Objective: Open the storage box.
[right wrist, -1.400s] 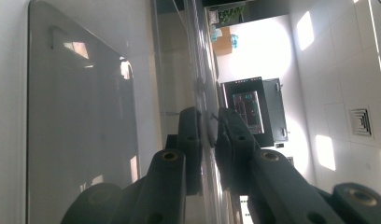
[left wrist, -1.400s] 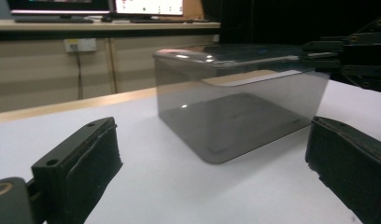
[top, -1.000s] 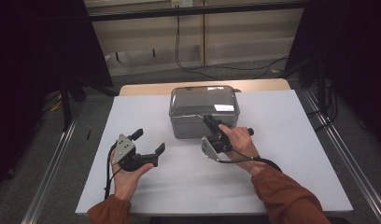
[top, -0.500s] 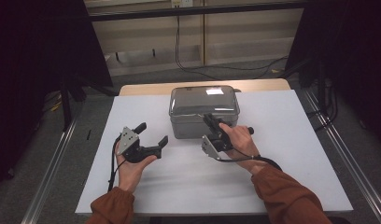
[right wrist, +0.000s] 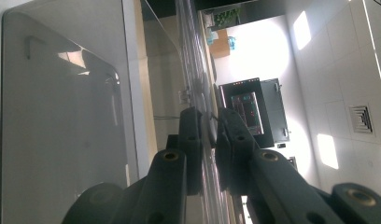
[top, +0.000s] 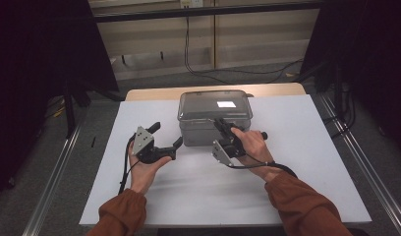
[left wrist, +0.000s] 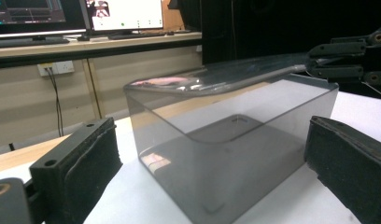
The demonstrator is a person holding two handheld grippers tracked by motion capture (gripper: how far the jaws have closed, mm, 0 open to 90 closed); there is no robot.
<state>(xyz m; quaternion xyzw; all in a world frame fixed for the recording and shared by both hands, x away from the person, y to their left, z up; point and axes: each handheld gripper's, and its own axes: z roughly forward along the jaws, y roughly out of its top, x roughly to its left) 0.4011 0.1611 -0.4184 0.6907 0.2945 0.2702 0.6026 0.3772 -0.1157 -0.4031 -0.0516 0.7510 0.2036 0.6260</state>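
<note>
High view: a clear grey-tinted plastic box [top: 214,118] with a lid [top: 215,103] stood on the white-covered counter [top: 306,162], toward its far side and near the middle. We saw the person's right hand [top: 250,145] holding the right gripper [top: 222,127] against the near right part of the box, at lid height. The left hand [top: 144,169] held the left gripper [top: 166,135] just beside the box's near left corner, apart from it — its fingers [top: 177,142] stood spread wide with nothing between them. A black cable [top: 124,164] trailed from the left gripper along the forearm, and both forearms wore rust-coloured sleeves [top: 306,206].

Left gripper view: we looked between two widely parted black fingers [left wrist: 81,163] at the box [left wrist: 226,158], which stood on the counter ahead of them, one corner turned toward the camera. The lid [left wrist: 216,79] lay on top, and we could not tell whether it sat fully flat. The right gripper [left wrist: 347,58] reached in from the upper right, its fingers meeting the lid's edge. Monitors [left wrist: 123,14] stood on a desk in the background.

Right gripper view: the camera was rolled on its side. The two fingers [right wrist: 191,140] were drawn close together on the thin edge of the lid [right wrist: 198,84] — we judged them clamped on it. The box wall [right wrist: 62,121] took up the left of this view, and a monitor [right wrist: 247,109] showed beyond.
</note>
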